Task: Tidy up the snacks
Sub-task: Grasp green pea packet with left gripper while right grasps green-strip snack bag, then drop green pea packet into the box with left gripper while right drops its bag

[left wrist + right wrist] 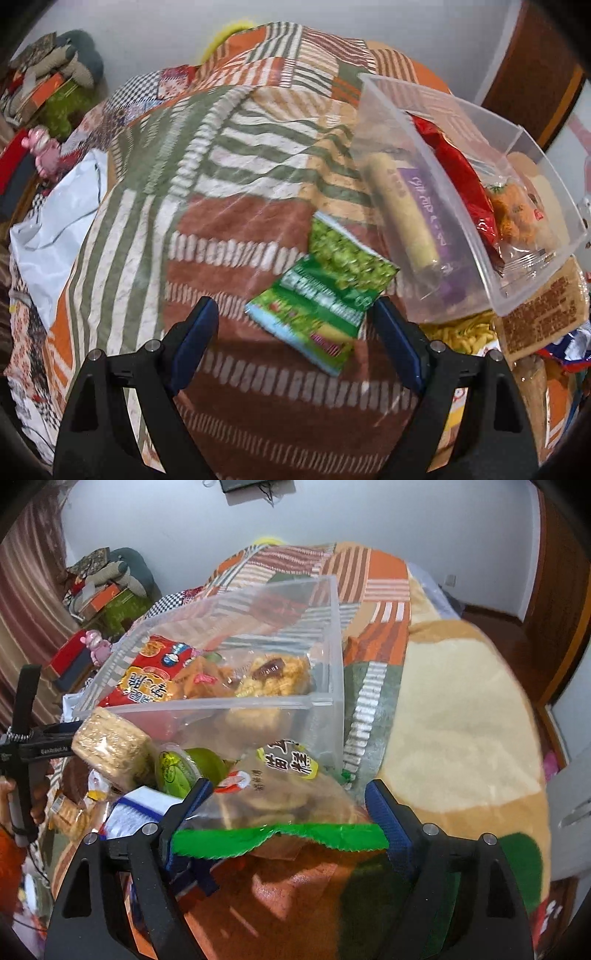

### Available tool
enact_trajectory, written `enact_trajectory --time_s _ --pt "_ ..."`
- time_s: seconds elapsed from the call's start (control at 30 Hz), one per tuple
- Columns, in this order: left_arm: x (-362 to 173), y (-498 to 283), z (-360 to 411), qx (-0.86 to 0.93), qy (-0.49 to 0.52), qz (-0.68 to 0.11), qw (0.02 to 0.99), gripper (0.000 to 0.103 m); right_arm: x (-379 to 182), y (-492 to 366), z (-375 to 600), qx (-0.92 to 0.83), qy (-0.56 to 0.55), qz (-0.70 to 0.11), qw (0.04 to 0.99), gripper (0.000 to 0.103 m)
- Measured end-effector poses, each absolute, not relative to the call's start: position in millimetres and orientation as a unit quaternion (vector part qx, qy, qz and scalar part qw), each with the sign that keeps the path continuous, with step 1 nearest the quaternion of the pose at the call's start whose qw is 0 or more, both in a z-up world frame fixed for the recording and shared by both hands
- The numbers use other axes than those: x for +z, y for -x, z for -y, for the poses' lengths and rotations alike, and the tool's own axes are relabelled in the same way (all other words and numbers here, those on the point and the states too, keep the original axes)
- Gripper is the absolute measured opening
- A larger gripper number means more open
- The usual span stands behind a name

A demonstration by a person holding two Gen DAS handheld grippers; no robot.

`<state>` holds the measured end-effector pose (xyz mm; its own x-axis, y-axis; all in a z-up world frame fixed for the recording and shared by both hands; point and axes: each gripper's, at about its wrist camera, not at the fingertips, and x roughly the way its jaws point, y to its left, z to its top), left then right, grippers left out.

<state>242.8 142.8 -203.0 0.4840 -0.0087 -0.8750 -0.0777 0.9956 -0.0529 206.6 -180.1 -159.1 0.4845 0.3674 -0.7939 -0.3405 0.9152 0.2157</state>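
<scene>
The left gripper [291,325] points down at a striped blanket [236,177]. Its two blue fingers stand wide apart. A green snack pack [321,291] lies flat on the blanket between the fingertips, touching neither that can be seen.

A clear plastic box [532,295] sits just beside the pack, with a red bag [461,173] and other snacks inside.

The right gripper [284,805] also stands wide. A see-through bag with a green edge [277,834] lies across the gap between its fingers; whether the pads press it cannot be told.
</scene>
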Motion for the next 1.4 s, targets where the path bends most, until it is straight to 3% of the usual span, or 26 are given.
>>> enact_trajectory --time_s 0.13,0.3,0.6,1.4 --pt "-208 -250 -135 0.023 0.024 -0.501 0.865 0.084 -163 -209 185 0.212 -0.045 -0.471 0.855 0.081" --pt "-208 -247 -142 0.035 0.037 -0.486 0.873 0.060 -158 -201 187 0.215 -0.036 -0.453 0.864 0.074" --pt "-196 -227 -154 0.044 0.056 -0.474 0.877 0.056 -148 -195 194 0.207 -0.036 -0.436 0.875 0.063" --pt "-84 -198 -107 0.007 0.051 -0.371 0.927 0.053 -73 -183 203 0.211 -0.043 -0.339 0.916 0.062"
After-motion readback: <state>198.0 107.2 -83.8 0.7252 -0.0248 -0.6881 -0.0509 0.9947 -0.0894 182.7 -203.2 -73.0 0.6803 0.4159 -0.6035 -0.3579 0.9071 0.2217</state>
